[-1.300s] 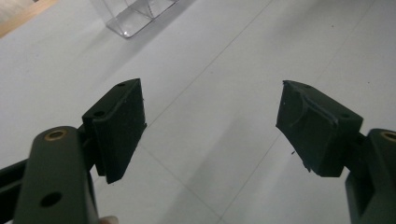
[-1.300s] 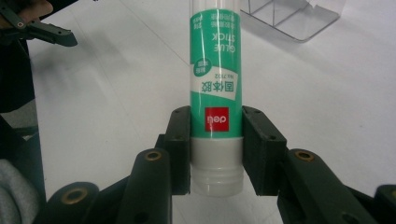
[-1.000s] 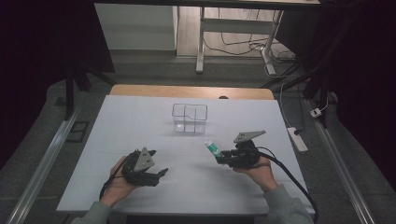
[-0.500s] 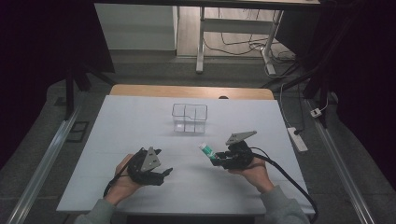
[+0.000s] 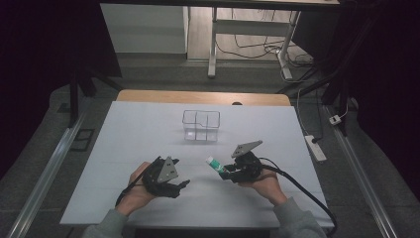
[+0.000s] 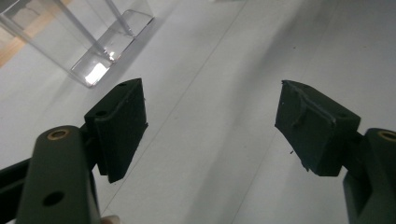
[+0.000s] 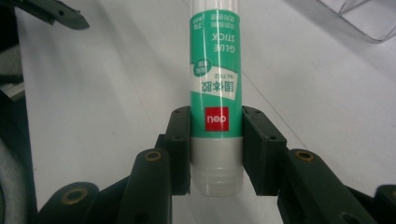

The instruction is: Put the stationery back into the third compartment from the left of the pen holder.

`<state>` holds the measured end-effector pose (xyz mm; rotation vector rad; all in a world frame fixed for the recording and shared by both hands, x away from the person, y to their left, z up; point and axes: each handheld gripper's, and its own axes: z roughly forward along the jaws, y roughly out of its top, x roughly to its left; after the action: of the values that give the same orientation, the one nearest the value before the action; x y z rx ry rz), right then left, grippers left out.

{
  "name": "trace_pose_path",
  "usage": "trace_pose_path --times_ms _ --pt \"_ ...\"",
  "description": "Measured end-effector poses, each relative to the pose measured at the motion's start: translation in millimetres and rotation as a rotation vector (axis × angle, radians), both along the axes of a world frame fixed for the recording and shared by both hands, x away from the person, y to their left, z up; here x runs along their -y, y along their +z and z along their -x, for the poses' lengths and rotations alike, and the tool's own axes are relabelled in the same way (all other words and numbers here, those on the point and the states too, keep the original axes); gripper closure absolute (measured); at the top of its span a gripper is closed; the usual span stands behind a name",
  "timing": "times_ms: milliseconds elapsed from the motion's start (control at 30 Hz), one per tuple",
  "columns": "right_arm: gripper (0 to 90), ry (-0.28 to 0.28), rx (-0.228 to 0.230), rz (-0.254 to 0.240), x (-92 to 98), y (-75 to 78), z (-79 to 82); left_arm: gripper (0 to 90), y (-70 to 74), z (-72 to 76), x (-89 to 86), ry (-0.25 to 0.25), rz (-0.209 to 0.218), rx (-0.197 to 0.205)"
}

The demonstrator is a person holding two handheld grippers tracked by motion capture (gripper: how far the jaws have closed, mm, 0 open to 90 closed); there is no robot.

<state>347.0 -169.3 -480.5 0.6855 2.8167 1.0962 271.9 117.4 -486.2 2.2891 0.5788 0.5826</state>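
My right gripper [image 7: 215, 126] clamps the glue stick [image 7: 215, 88], drawn nearer over the counter [image 5: 124, 139] | left gripper [image 6: 224, 126] wide open, empty | clear box [image 5: 201, 125] waits far.

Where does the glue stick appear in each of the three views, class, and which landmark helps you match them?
High view: the glue stick sits right of centre, held out from the right gripper.
Left gripper view: not in it.
Right gripper view: the glue stick stands at centre, clamped between the jaws.
Shared landmark: the clear box, at upper left in the left gripper view, upper right in the right gripper view.
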Motion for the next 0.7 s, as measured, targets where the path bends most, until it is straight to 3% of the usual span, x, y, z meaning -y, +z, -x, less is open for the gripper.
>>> trace_pose_path --times_ms 400,533,700 --pt "64.8 0.134 0.060 0.127 -18.1 -3.5 6.1 24.7 4.4 -6.5 17.8 -0.063 -0.033 -0.025" --pt "64.8 0.176 0.055 0.157 -24.0 -4.7 8.9 25.0 4.4 -6.3 23.8 -0.087 -0.046 -0.025" --pt "64.8 0.203 0.024 0.157 -29.0 -8.5 7.5 25.9 2.3 -5.8 32.5 -0.116 -0.074 -0.008"
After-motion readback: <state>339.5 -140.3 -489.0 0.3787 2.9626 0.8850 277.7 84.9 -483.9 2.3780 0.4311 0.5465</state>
